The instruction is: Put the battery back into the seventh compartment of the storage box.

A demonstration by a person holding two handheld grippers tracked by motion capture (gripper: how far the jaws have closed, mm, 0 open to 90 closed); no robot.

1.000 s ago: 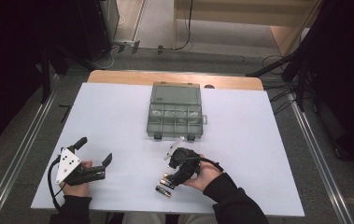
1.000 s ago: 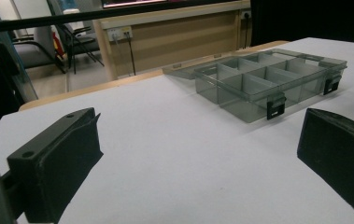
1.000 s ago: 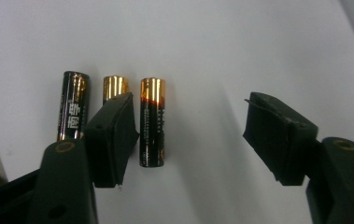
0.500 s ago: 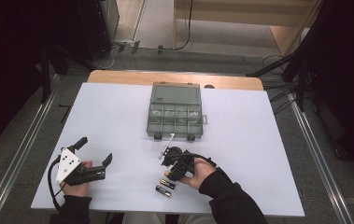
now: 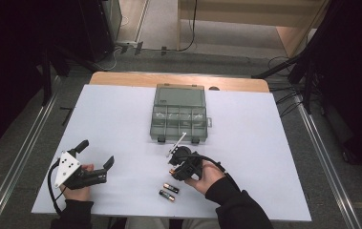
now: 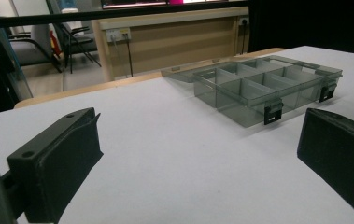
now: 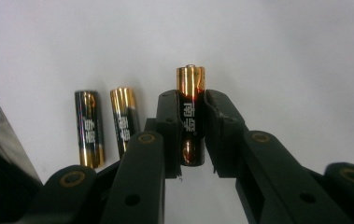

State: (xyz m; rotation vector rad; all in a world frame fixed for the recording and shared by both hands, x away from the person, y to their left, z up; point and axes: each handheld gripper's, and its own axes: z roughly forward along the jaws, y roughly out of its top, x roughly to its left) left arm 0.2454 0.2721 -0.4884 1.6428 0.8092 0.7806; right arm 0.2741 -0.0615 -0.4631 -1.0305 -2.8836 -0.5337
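Observation:
My right gripper [image 5: 175, 168] is low over the white table [image 5: 264, 143], in front of the box. Its jaws have just been closing and now clamp a black-and-gold battery [image 7: 191, 107], which stands upright between the pads in the right gripper view, its gold end sticking out past the tips. Two more batteries [image 7: 89, 128] [image 7: 124, 116] lie side by side on the table just left of the held one; from above they lie [image 5: 171, 187] near the front edge. My left gripper [image 5: 96, 152] rests at the front left, jaws wide apart [image 6: 198, 154] with nothing between them.
A smoky clear organizer box [image 5: 155, 121] lies open at the table's middle back, lid flat behind it, several compartments [image 6: 258, 88] visible. Metal rails run along both sides of the table. A wooden strip edges the far side.
The right gripper's jaws have closed on one battery beside the other two. The right hand shifted only slightly. The left gripper has not moved.

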